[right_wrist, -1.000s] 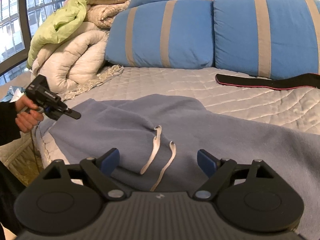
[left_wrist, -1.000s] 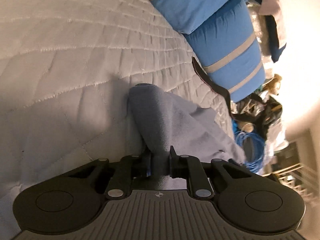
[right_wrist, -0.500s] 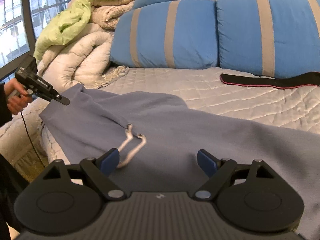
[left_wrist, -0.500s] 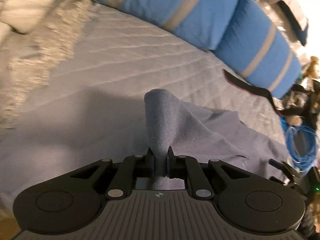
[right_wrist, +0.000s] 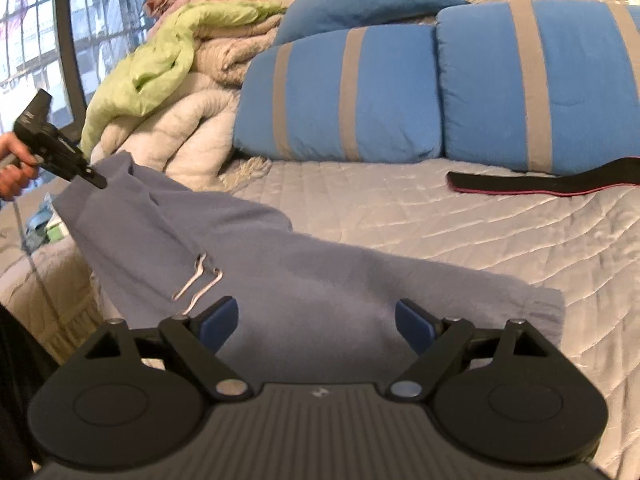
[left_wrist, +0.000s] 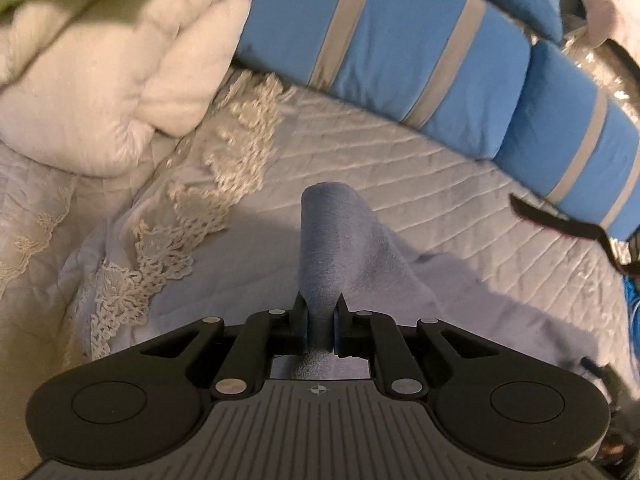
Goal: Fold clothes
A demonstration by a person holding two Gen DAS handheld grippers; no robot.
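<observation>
The left hand-held gripper (left_wrist: pixel 322 312) is clenched on one corner of the blue-grey garment (right_wrist: pixel 304 280), holding it above the bed (right_wrist: pixel 460 216) for folding, while the right hand-held gripper (right_wrist: pixel 316 320) hovers released over it.

The left tool (left_wrist: pixel 320 312) is clamped tight on a fold of the blue-grey garment (left_wrist: pixel 340 240), which peaks above the quilted bed (left_wrist: pixel 420 168). Lace trim (left_wrist: pixel 168 248) lies left, striped blue pillows (left_wrist: pixel 400 48) run behind, cream duvet (left_wrist: pixel 100 80) upper left.
</observation>
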